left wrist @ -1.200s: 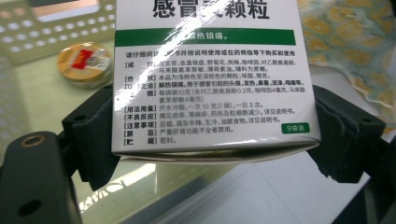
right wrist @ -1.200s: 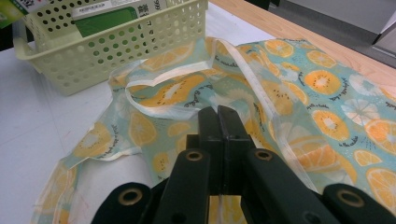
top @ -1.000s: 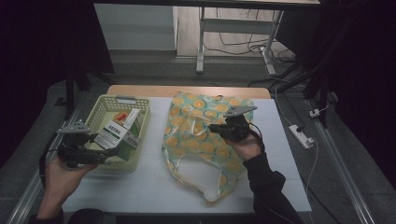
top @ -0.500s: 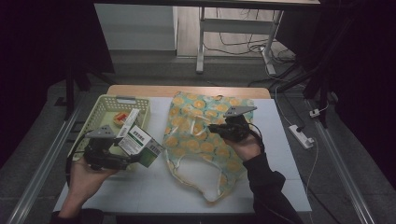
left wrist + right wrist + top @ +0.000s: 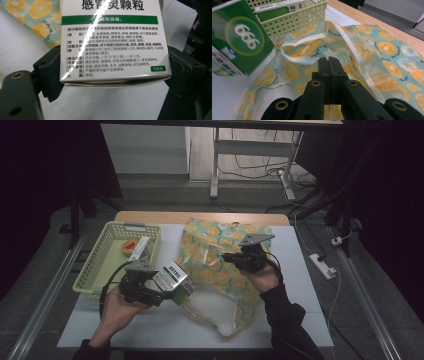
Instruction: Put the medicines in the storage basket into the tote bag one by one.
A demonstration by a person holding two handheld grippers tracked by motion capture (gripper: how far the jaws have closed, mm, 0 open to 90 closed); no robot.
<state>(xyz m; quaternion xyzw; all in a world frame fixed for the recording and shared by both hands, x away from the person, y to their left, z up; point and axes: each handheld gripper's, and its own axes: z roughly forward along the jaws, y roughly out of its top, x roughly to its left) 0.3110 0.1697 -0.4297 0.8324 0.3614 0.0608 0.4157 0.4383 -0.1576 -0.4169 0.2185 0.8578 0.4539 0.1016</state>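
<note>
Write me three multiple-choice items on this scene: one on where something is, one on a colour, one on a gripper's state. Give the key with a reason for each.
1. Where is the medicine box?
A. Lying in the basket
B. Held in the left gripper, between the basket and the bag
C. Inside the bag

2. What colour is the perforated basket?
A. Pale yellow-green
B. Red
C. Black

3. How does the right gripper stand?
A. Wide open above the basket
B. Shut on the medicine box
C. Shut, jaws together, on the fabric of the orange-print bag

Key:
1 B, since the left gripper view shows the box clamped between both jaws, and the high view shows it beside the basket's near corner.
2 A, as its holed wall looks pale yellow-green in the right gripper view.
3 C, as the right gripper view shows the jaws pressed together at the bag's cloth.
</note>
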